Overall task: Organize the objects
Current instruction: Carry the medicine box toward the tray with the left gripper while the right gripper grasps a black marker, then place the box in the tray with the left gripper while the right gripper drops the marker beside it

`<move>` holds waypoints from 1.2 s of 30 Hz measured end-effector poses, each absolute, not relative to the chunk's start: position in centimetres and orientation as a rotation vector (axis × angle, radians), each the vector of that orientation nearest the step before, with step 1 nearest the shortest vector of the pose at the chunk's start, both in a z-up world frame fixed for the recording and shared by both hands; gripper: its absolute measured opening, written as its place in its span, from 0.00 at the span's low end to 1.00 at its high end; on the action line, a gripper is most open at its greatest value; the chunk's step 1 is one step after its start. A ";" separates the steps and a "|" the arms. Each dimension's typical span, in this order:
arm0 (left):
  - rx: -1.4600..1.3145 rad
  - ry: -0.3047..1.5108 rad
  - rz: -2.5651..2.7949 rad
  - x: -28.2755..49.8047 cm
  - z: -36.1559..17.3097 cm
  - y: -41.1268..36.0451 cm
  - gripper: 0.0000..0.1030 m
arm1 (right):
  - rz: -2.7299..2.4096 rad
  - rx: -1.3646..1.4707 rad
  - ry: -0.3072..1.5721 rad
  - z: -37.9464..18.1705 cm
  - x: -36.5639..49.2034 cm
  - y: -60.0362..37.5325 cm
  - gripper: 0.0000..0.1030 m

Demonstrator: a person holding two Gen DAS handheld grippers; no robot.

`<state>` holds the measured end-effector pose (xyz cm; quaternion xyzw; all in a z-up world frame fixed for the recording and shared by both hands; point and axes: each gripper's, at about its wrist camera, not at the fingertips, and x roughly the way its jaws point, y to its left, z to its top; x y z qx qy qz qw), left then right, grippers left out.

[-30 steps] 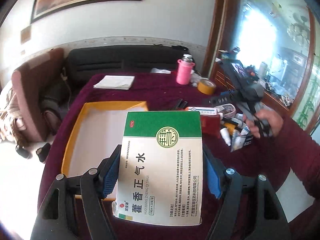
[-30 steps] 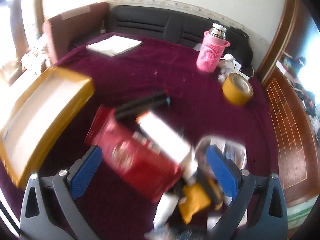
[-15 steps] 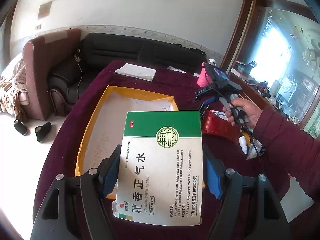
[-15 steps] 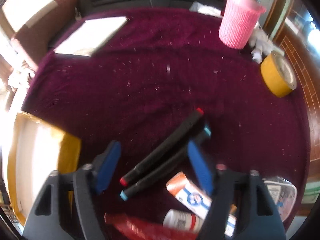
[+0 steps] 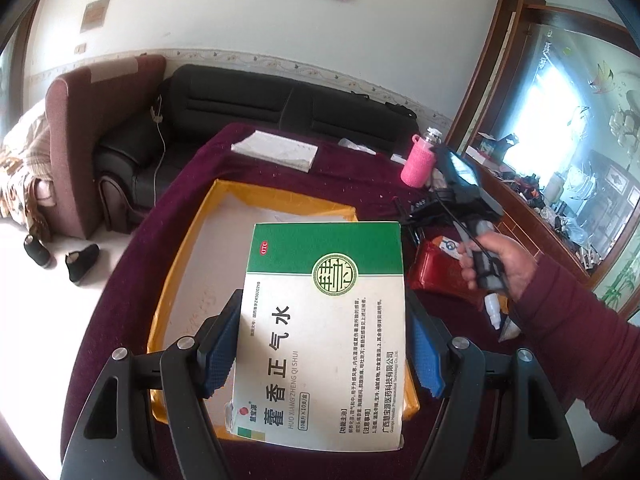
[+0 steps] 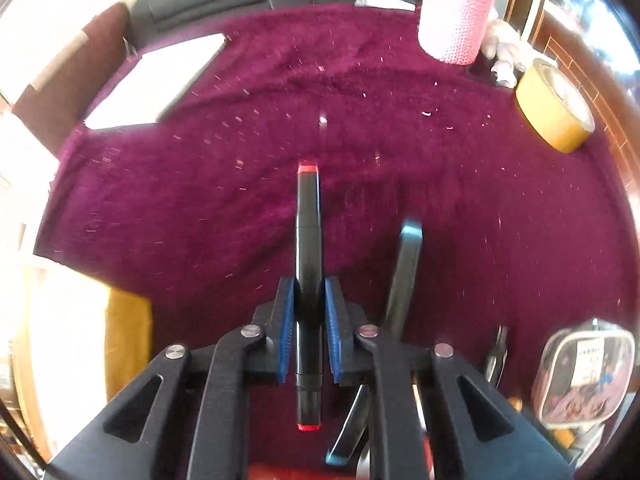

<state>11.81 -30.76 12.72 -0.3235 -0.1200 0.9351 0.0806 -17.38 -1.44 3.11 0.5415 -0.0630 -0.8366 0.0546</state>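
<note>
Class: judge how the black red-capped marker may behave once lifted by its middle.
The marker looks stiff, so it probably won't sag. Gripped near mid-length by the right tool, it should stay balanced. Its smooth barrel might slip.

Daylight floods in from the large glass window (image 5: 560,128); the right wrist view is overexposed at left, slightly blurred, with fisheye-bent edges.

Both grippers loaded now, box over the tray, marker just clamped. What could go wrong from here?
1. The right gripper grips the red-capped marker with the blue-capped marker right beside it; lifting may drag that one.
2. The left gripper holds the medicine box by its edges above the yellow tray; it might tilt when released.
</note>
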 end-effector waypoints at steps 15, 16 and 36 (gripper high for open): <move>-1.120 -0.354 2.861 3.2 11.4 -30.5 0.66 | -2.303 1.267 -0.150 13.4 -8.8 -8.6 0.12; -1.140 -0.346 2.866 2.6 10.9 -30.5 0.66 | -2.272 1.275 -0.142 13.3 -8.4 -9.1 0.12; -1.357 -0.557 2.778 -5.2 3.5 -31.3 0.68 | -2.105 1.565 -0.195 2.4 -16.4 -14.7 0.16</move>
